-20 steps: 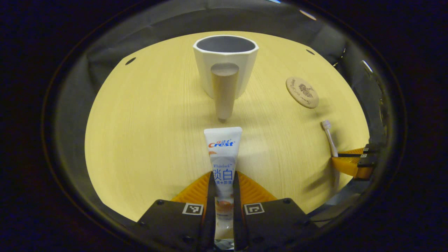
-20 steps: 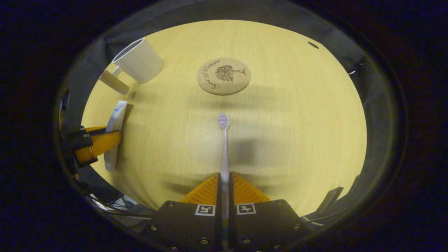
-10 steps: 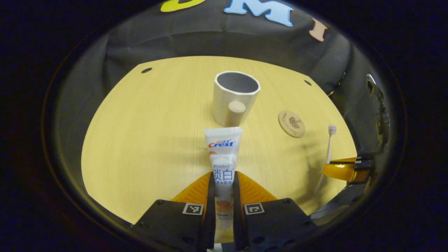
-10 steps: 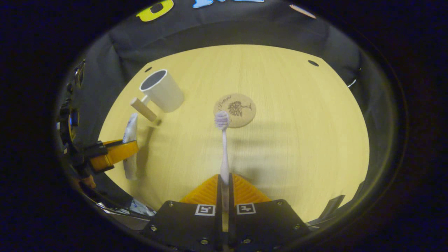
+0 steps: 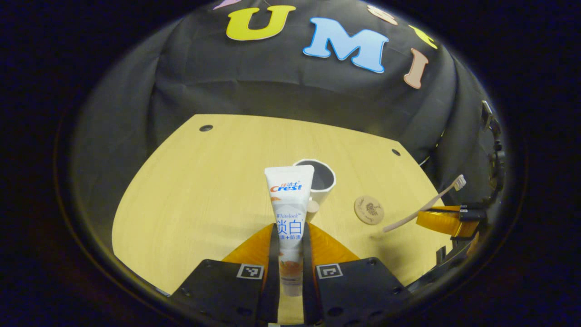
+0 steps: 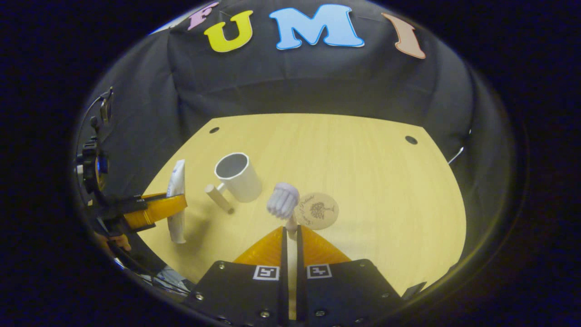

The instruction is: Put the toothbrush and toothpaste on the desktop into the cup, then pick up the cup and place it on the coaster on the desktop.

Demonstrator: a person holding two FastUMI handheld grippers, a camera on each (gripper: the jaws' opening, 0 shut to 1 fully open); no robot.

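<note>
Toothpaste sits pinched between both fingers of my left gripper in the left gripper view, its flat crimped end up, raised above the desktop. It is a soft, light tube, I judge; my hold is around its lower body, and squeezing harder would only dent it. Past its top stands the one white cup, upright and empty as far as I can see, with a peg-like handle toward me. One round coaster lies flat just right of the cup. Farther right, my other claw carries the one toothbrush, tilted with the bristles up.

In the right gripper view, my right gripper is pressed together on the toothbrush handle, the bristle head standing above the fingers. It is stiff, thin and probably slick, so it could swivel in a hold this low. The cup stands left of centre, the coaster near it on the right, well apart from touching. At the left edge my left gripper holds the toothpaste upright over the desktop.

One tube, one brush, one cup, one coaster.
</note>
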